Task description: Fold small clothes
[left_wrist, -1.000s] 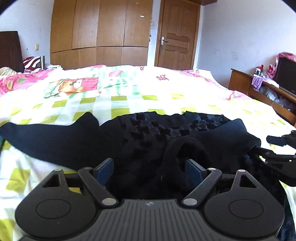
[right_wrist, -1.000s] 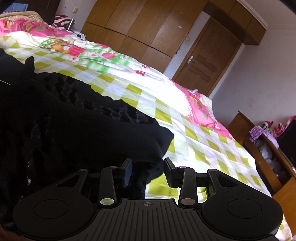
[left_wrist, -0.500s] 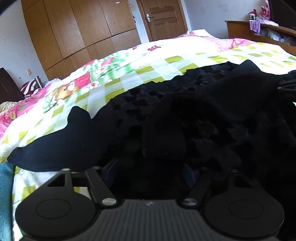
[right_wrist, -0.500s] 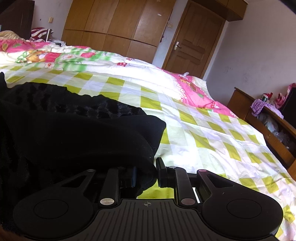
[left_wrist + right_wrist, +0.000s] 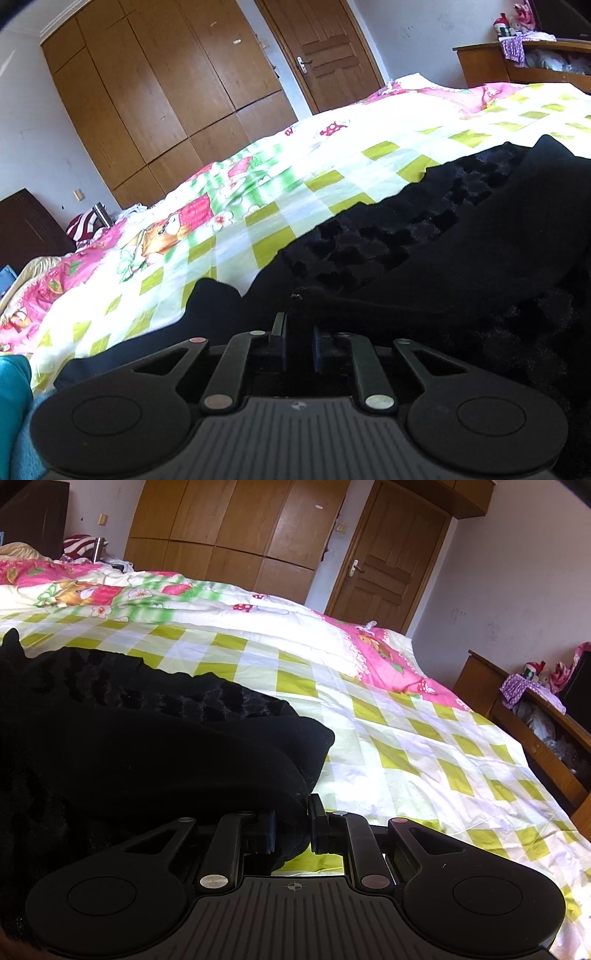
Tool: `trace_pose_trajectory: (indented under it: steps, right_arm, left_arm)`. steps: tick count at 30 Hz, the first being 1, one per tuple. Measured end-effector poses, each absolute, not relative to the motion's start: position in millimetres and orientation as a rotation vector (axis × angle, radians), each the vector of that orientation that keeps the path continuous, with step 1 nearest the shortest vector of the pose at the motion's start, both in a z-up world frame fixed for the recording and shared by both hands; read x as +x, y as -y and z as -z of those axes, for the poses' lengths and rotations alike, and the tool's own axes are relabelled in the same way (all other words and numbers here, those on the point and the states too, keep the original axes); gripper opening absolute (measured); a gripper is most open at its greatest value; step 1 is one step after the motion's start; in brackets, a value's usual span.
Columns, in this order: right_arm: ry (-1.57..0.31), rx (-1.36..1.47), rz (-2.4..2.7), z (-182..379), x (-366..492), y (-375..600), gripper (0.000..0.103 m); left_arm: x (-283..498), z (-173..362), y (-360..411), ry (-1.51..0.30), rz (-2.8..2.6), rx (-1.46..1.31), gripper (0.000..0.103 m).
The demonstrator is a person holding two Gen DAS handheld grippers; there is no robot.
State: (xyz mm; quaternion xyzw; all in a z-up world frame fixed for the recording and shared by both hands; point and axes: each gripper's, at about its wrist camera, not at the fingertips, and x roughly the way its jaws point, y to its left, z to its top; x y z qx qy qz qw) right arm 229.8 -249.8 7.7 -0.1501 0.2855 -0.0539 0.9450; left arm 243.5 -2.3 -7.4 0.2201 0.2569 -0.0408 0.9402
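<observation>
Both tongs now closed on the black fuzzy knitted garment (image 5: 424, 251).
My left gripper (image 5: 298, 349) and right gripper (image 5: 291, 829), open a second ago, pinch its near edge at lower centre; folding can begin.

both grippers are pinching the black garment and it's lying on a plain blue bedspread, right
Not quite: the bedspread is not plain blue but white with yellow-green checks and pink cartoon panels, as the right wrist view shows. The rest holds: the left gripper and right gripper both pinch the black garment.
</observation>
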Motion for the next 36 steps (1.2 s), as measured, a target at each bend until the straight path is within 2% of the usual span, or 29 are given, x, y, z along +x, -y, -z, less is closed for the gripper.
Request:
trace_pose_trajectory:
  steps: [4, 6, 10, 14, 19, 23, 28, 30, 33, 35, 36]
  right_arm:
    - [-0.618, -0.28, 0.092, -11, 225, 257, 0.015]
    - [-0.653, -0.333, 0.087, -2, 221, 254, 0.016]
    - [-0.621, -0.439, 0.046, -7, 191, 244, 0.027]
    - [-0.573, -0.394, -0.008, -38, 170, 254, 0.027]
    - [-0.576, -0.335, -0.08, -56, 226, 264, 0.027]
    - [-0.611, -0.53, -0.166, -37, 288, 255, 0.026]
    - [-0.742, -0.619, -0.313, -20, 328, 254, 0.029]
    - [-0.782, -0.644, -0.333, -7, 335, 251, 0.029]
    - [-0.785, -0.651, -0.312, -2, 333, 247, 0.021]
    - [-0.776, -0.642, -0.283, -3, 329, 249, 0.01]
    - [-0.774, -0.621, -0.266, -5, 328, 251, 0.008]
  left_arm:
    - [253, -9, 3, -0.441, 0.069, 0.411, 0.028]
    - [256, 2, 3, -0.472, 0.062, 0.435, 0.028]
    - [247, 31, -13, -0.577, 0.021, 0.491, 0.029]
    - [226, 26, -37, -0.598, -0.007, 0.46, 0.034]
    - [211, 3, -55, -0.601, 0.028, 0.352, 0.035]
    - [214, -15, -40, -0.56, 0.118, 0.304, 0.044]
    - [229, -3, -21, -0.582, 0.212, 0.347, 0.047]
    - [237, 3, -16, -0.605, 0.23, 0.352, 0.053]
    - [251, 15, -12, -0.646, 0.236, 0.359, 0.056]
    - [261, 18, -15, -0.68, 0.246, 0.327, 0.055]
    - [267, 17, -16, -0.691, 0.249, 0.31, 0.051]
